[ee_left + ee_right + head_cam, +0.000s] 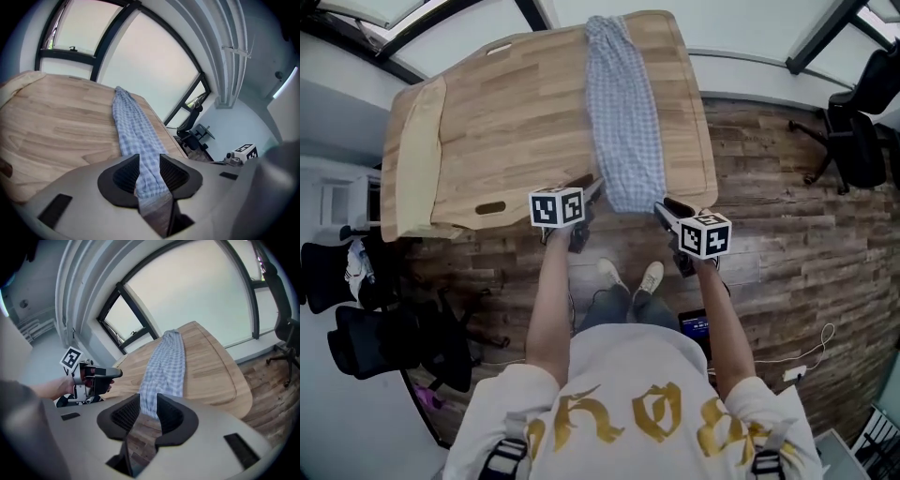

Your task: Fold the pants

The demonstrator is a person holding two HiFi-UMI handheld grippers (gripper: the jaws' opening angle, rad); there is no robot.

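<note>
The blue-and-white checked pants (pixel 623 112) lie in one long narrow strip down the wooden table (pixel 516 112), their near end hanging a little over the front edge. My left gripper (pixel 596 186) sits at the left corner of that end and my right gripper (pixel 660 208) at the right corner. In the left gripper view the jaws (pixel 150 161) stand apart, with the pants (pixel 133 131) seen beyond the gap and no cloth pinched. The right gripper (pixel 148 404) is likewise parted, with the pants (pixel 164 366) ahead. The left gripper (pixel 101 376) shows there too.
A beige cloth (pixel 417 159) lies along the table's left edge. A black office chair (pixel 855 131) stands at the right, and more black chairs (pixel 384 337) at the left. Brown plank floor lies below the front edge, where the person's feet (pixel 628 277) stand.
</note>
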